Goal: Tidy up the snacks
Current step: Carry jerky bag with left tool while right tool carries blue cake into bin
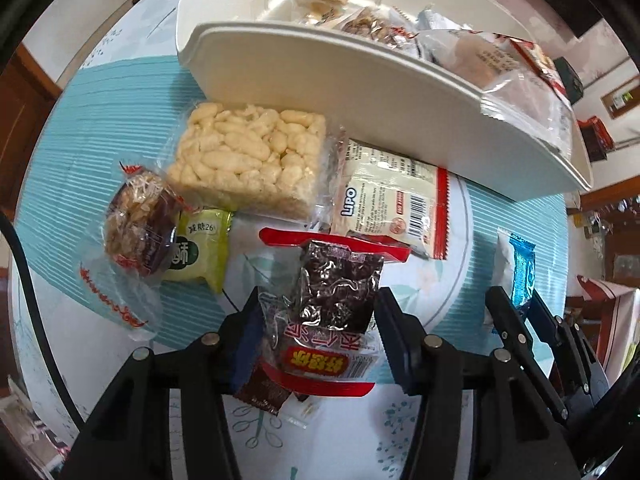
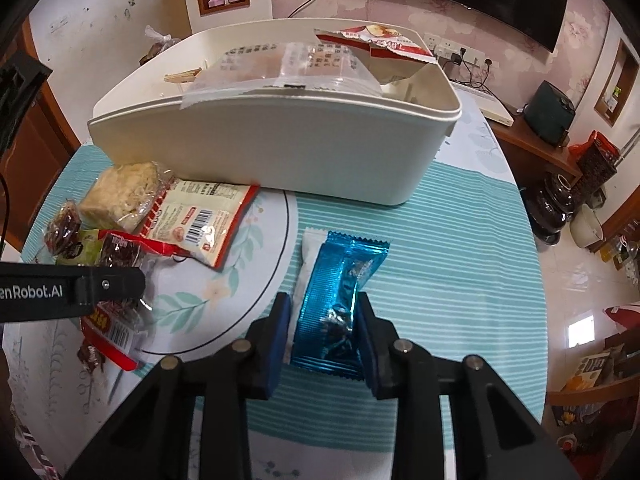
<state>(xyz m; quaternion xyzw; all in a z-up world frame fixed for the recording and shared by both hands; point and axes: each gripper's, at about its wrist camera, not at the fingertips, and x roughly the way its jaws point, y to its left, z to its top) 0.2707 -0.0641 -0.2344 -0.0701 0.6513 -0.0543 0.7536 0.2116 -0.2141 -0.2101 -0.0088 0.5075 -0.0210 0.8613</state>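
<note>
A white bin (image 1: 360, 92) holding several snack packs stands at the back of the table; it also shows in the right wrist view (image 2: 280, 148). My left gripper (image 1: 316, 320) is closed around a dark packet with red ends (image 1: 336, 300). My right gripper (image 2: 324, 320) is shut on a blue foil packet (image 2: 336, 300) with a white packet (image 2: 308, 264) beside it. In front of the bin lie a puffed rice cake (image 1: 248, 156), a Lipo packet (image 1: 388, 200), a green packet (image 1: 200, 248) and a brown nut snack (image 1: 140, 224).
The table has a teal striped mat (image 2: 440, 260) and a floral cloth (image 1: 248, 268). A chair or cabinet stands at the left edge. The right gripper (image 1: 516, 304) shows at the right of the left wrist view, the left gripper (image 2: 108, 284) at the left of the right wrist view.
</note>
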